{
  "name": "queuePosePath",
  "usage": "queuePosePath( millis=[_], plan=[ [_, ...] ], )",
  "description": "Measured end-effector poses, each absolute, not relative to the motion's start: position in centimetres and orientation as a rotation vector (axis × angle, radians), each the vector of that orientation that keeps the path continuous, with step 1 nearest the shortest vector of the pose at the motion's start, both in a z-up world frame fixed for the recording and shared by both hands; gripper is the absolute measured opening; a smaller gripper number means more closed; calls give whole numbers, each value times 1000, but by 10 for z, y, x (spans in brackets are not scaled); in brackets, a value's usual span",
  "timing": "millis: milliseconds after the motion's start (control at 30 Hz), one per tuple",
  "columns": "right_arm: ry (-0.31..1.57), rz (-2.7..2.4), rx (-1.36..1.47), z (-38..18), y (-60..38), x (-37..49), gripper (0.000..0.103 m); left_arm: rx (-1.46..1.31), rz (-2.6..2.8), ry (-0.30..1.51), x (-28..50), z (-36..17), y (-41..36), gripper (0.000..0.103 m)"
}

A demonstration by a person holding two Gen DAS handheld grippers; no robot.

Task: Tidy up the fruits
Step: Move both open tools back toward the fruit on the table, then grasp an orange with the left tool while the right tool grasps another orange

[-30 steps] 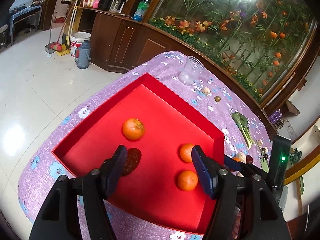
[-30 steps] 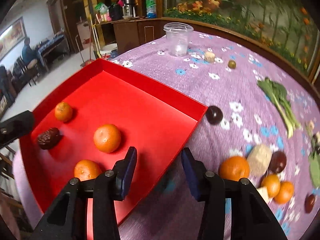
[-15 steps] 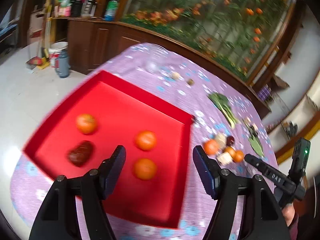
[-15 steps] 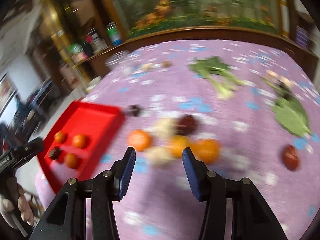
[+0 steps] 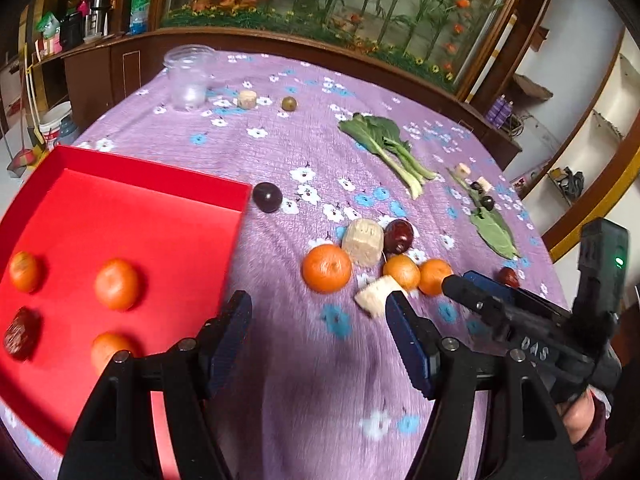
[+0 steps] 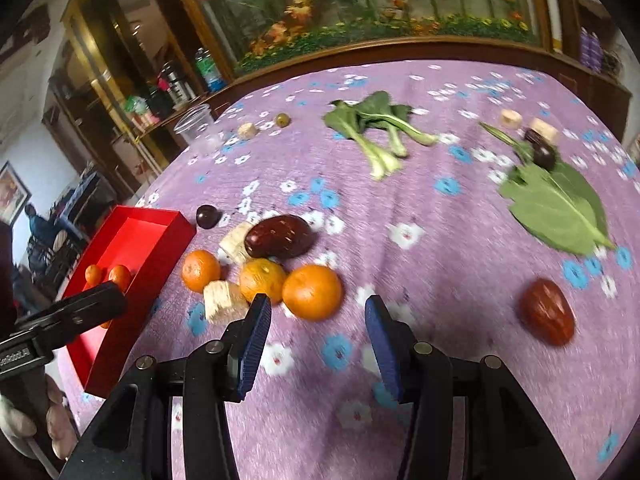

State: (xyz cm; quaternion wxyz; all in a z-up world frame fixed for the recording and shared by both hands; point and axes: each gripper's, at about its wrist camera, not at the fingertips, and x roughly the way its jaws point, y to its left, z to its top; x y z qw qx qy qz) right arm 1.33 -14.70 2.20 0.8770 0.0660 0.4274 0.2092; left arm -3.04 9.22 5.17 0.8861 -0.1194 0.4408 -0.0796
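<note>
A red tray (image 5: 152, 216) at the left holds three oranges, one of them (image 5: 117, 284) near its middle, and a dark red date (image 5: 21, 333). Right of it on the purple cloth lies a loose cluster: a big orange (image 5: 327, 268), two smaller oranges, beige blocks and a dark date (image 5: 399, 236). My left gripper (image 5: 318, 308) hangs open over the cloth by the tray's right edge, holding nothing. My right gripper (image 6: 318, 312) is open and empty, just short of an orange (image 6: 313, 292) of the cluster. A red date (image 6: 546, 312) lies alone to the right.
A dark plum (image 5: 267, 197) sits at the tray's far corner. Further back are a clear plastic cup (image 5: 188, 78), leafy greens (image 5: 384, 140), a flat leaf (image 6: 556, 204) with small dark fruits and beige pieces. A wooden cabinet borders the table's far side.
Both grippers have swung right, away from the tray's inside toward the loose fruit cluster. The right one now stands over the cluster, the left one at the tray's right edge. Both stay empty.
</note>
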Motion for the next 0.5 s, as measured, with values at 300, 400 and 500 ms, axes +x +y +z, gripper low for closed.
queuePosePath(
  millis=[300,400,500],
  plan=[
    [875,447,41,10,-131,30,53,-224,-199,958,19,24,77,47],
    [858,446,24,10,-131,31,53,-170,-212,949,22,22,69,34],
    [857,462,29,9,-132,31,53,-165,-212,939,24,19,68,34]
  ],
)
